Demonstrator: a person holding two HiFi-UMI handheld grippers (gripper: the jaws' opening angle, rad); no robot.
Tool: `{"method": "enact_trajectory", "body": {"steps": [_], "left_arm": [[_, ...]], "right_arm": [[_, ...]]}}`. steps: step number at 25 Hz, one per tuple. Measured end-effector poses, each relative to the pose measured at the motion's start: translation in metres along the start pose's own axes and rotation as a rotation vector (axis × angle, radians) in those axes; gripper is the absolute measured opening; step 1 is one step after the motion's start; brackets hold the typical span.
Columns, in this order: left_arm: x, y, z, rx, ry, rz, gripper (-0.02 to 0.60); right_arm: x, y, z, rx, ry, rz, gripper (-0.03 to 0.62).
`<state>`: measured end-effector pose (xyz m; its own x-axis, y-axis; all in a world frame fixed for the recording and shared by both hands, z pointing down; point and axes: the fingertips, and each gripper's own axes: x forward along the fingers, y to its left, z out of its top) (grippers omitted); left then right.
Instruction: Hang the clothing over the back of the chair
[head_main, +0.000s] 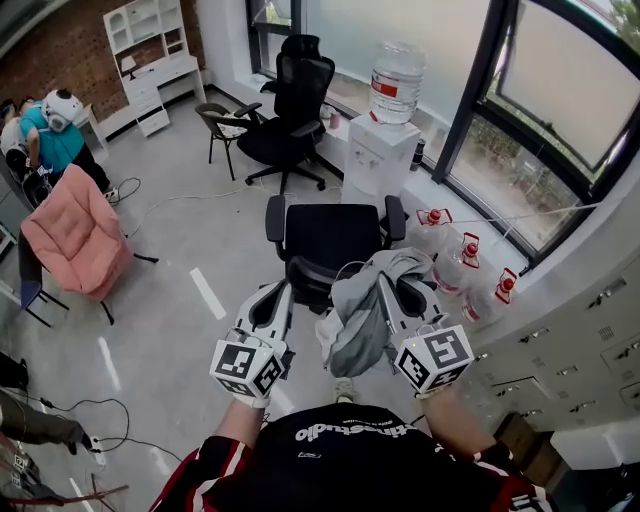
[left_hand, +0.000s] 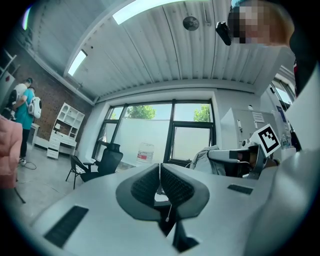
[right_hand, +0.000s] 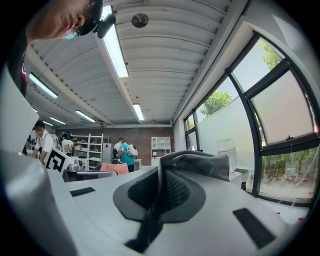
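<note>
The right gripper (head_main: 390, 287) is clenched on a crumpled grey fabric garment (head_main: 358, 312), holding it in the air just in front of the black mesh-backed office chair (head_main: 332, 236). The left gripper (head_main: 281, 292) is closed and empty beside it.

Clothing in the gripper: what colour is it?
The clothing is grey, clearest in the head view.

Head cam: I look steeply down from above, behind both grippers, onto black office chair (head_main: 335, 240).
Left cam: rides left gripper (left_hand: 160, 172), v. close to jaws, tilted up twd windows (left_hand: 150, 132).
Right cam: rides right gripper (right_hand: 161, 175), same closeness, faces brick wall (right_hand: 142, 139).
Shared: water bottle (head_main: 397, 82) head+left; grey garment (head_main: 360, 310), pink chair (head_main: 78, 240) head+right.
</note>
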<state>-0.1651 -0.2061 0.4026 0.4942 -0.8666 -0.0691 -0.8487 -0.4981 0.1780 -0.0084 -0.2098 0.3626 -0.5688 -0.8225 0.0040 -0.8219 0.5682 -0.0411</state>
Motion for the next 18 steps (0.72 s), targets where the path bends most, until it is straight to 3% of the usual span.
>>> {"method": "enact_trajectory", "body": {"steps": [18], "left_arm": [[0.107, 0.024, -0.003, 0.015, 0.006, 0.040, 0.026]], "right_arm": [[0.113, -0.098, -0.007, -0.010, 0.051, 0.142, 0.020]]}}
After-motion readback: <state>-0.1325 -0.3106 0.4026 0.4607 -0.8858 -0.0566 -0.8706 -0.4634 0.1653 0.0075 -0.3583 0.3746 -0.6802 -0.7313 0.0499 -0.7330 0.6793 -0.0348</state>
